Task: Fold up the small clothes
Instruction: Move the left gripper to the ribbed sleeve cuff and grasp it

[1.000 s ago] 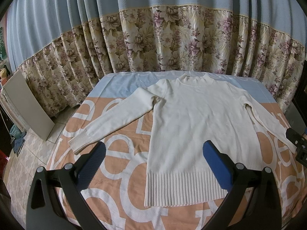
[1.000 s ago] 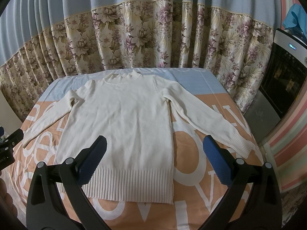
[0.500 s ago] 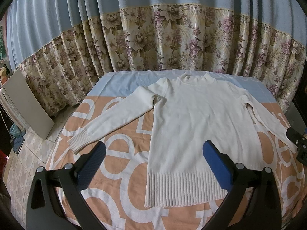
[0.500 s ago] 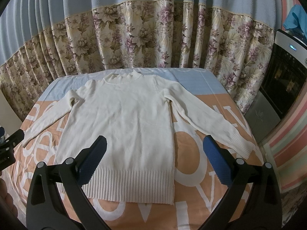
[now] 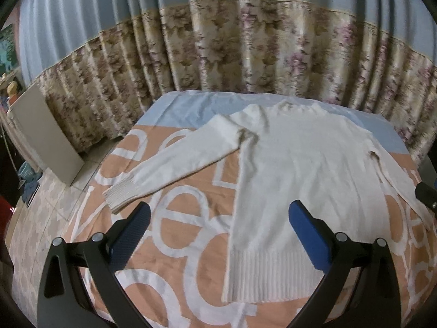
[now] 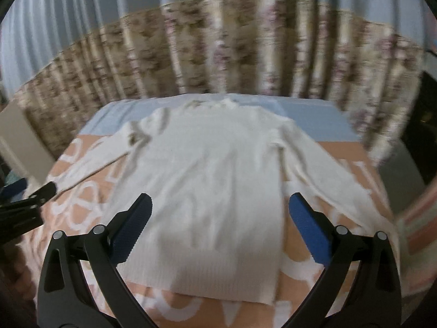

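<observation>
A cream knit sweater (image 5: 295, 169) lies flat and face up on the bed, collar toward the curtain, ribbed hem nearest me, both sleeves spread out. Its left sleeve cuff (image 5: 120, 195) lies just beyond my left gripper (image 5: 218, 218), which hovers open and empty over the hem's left side. In the blurred right wrist view the sweater (image 6: 213, 180) fills the middle, and my right gripper (image 6: 220, 210) hangs open and empty above its lower body. The other gripper shows at each view's edge.
The bed carries an orange sheet with white letters (image 5: 174, 218) and a light blue band (image 5: 185, 106) at the far end. A floral curtain (image 5: 218, 52) hangs behind. A white board (image 5: 46, 136) leans at the left beside the tiled floor (image 5: 35, 218).
Both grippers have swung left, the right one fast enough to blur its view. The sweater has shifted right in both views and has not been touched.
</observation>
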